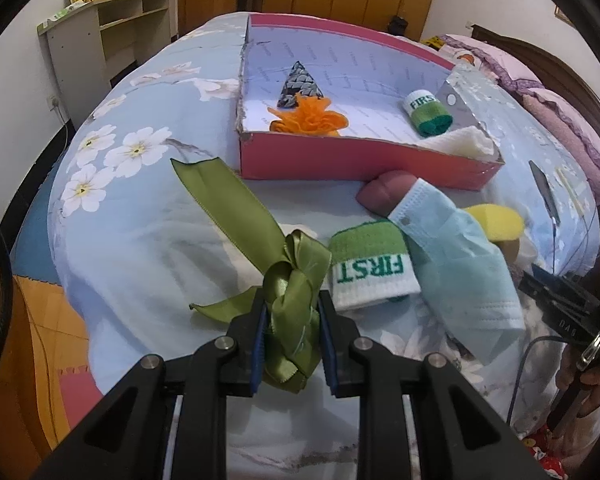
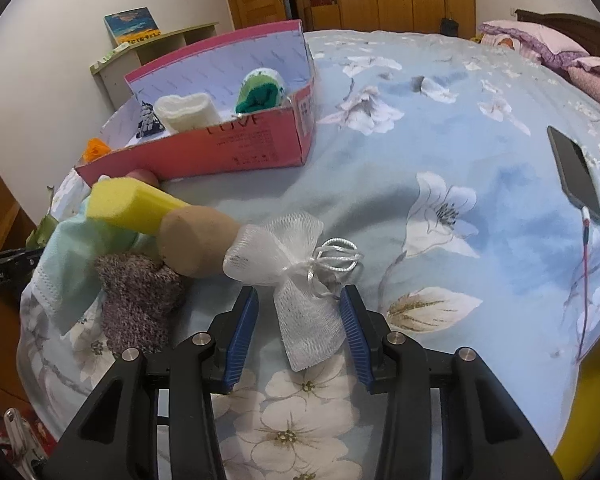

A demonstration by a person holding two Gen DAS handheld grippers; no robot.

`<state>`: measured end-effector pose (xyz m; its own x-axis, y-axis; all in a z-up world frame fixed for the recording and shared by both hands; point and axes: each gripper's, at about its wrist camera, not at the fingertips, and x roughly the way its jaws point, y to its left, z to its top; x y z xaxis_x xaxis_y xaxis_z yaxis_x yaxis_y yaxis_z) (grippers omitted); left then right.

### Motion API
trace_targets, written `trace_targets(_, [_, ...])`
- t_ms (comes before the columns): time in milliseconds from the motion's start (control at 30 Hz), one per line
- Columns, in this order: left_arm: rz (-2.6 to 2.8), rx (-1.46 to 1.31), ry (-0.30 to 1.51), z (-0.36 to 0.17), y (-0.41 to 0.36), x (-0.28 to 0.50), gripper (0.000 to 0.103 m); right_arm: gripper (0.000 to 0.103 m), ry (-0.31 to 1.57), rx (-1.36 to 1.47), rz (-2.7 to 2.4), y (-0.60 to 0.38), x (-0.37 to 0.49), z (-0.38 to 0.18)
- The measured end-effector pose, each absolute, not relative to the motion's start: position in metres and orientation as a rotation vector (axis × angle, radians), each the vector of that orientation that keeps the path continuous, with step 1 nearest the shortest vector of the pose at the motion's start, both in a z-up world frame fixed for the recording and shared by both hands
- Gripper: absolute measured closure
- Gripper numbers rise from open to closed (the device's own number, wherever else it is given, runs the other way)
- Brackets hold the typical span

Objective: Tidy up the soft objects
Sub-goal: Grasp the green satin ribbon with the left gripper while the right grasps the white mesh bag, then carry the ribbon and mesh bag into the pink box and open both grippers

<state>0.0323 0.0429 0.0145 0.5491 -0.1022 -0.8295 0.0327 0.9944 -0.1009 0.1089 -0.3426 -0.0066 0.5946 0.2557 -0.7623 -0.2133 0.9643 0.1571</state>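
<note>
My left gripper (image 1: 292, 300) is shut on the knot of a green satin ribbon bow (image 1: 300, 256), whose tail trails up and left across the bed. My right gripper (image 2: 299, 292) stands open around a white mesh pouch (image 2: 276, 248) tied with a white cord; the blue pads do not press on it. Beyond stands the pink box (image 1: 340, 160), also in the right wrist view (image 2: 240, 152). It holds an orange flower (image 1: 306, 118), a patterned cone (image 1: 300, 84), a rolled green and white wristband (image 1: 426, 114) and a white cloth (image 1: 464, 140).
On the floral bedspread lie a "FIRST" wristband (image 1: 370, 268), a blue face mask (image 1: 468, 276), a yellow sponge (image 2: 136, 208), a tan foam piece (image 2: 196, 240) and a knitted grey item (image 2: 140, 300). A phone (image 2: 576, 172) on a cable lies far right. Pillows sit behind.
</note>
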Motion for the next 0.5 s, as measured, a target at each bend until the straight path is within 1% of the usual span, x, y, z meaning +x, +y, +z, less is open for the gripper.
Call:
trace_targets(100, [-0.077,-0.074,0.99,0.014,0.042,0.034,0.079,0.06,0.885,0.044,0.269,-0.342,0.109,-0.008])
trace_targets(167, [-0.076,-0.071,0.989,0.014,0.041,0.035,0.079,0.067,0.879,0.036,0.261,-0.341,0.108,-0.008])
trace_targets(233, [-0.074,-0.07,0.987,0.015,0.041,0.034,0.079,0.076,0.873,0.033,0.255,-0.342,0.107,-0.008])
trace_targets(433, [-0.067,-0.074,0.982,0.017,0.044,0.034,0.079,0.088,0.836,0.046,0.259,-0.345,0.102,0.0])
trace_targets(500, [-0.065,-0.076,0.977,0.019,0.044,0.034,0.079,0.09,0.816,0.039,0.263,-0.344,0.1,0.007])
